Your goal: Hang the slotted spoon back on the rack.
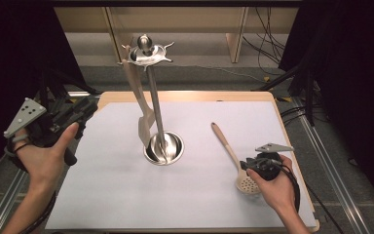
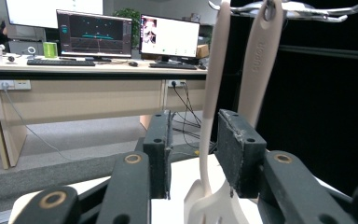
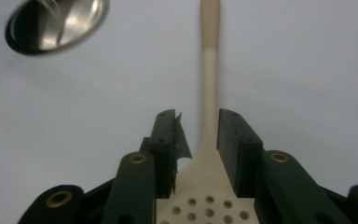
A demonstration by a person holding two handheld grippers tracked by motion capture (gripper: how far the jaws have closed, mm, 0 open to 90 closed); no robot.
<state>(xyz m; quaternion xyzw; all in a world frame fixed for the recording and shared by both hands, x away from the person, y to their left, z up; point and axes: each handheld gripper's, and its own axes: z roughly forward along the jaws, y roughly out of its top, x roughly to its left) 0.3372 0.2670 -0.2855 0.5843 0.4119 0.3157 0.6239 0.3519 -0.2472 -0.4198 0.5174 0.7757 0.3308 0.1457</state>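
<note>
A steel utensil stand point(image 1: 164, 147) rises from the middle of the white table point(image 1: 107, 195). A beige spatula point(image 1: 143, 122) hangs from its top hook ring point(image 1: 147, 51). My left gripper point(image 1: 91, 105) is held off the table's left edge, open, pointing at the stand from a distance. In the left gripper view the spatula point(image 2: 213, 93) and a second beige handle point(image 2: 258, 60) hang beyond the open left gripper point(image 2: 193, 135). A beige slotted spoon point(image 1: 226, 146) lies flat on the right. My right gripper point(image 1: 246, 165) point(image 3: 196, 135) straddles the spoon point(image 3: 209, 70) at its neck, pads apart from it.
The stand's round steel base point(image 3: 58, 23) lies up and left of the spoon's handle. Beyond the table are a wooden desk point(image 2: 74, 74) with monitors point(image 2: 93, 32) and floor cables point(image 1: 268, 44). Dark curtains flank both sides.
</note>
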